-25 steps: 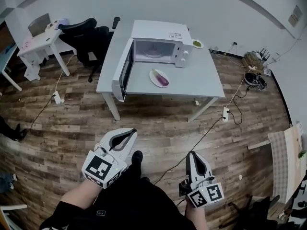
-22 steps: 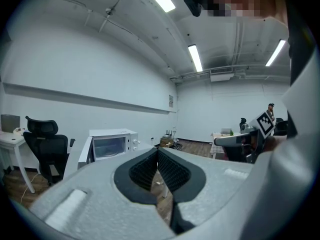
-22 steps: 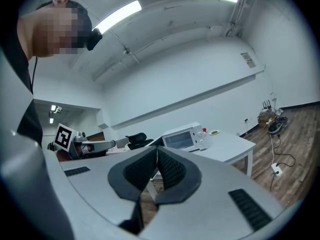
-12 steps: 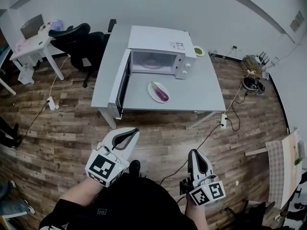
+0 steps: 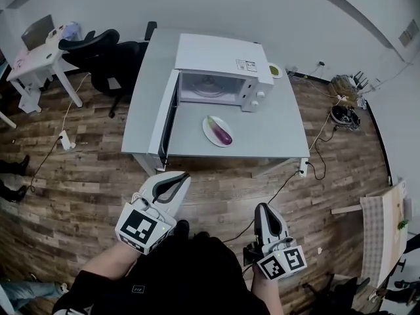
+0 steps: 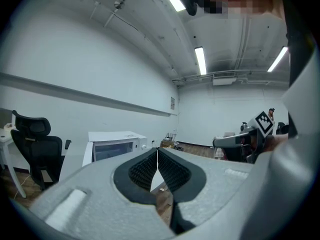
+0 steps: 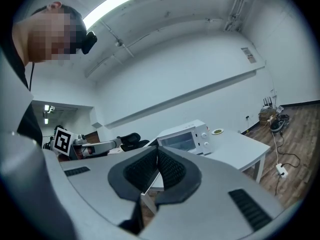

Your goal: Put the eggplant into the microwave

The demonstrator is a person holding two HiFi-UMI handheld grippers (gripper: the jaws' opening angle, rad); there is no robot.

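Low in the frame, left gripper (image 5: pixel 182 175) and right gripper (image 5: pixel 261 208) point toward the worktop (image 5: pixel 277 131), jaws pressed together, empty; wood floor (image 5: pixel 92 176) between.

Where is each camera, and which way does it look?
Head view: on the person's head, looking steeply down at the table, open microwave and eggplant; left gripper, right gripper and arms show.
Left gripper view: on that gripper, looking along its shut fingers at the microwave; the right gripper shows at right.
Right gripper view: on that gripper, looking along its shut fingers at the microwave; the left gripper shows at left.
Shared: all three see the microwave.
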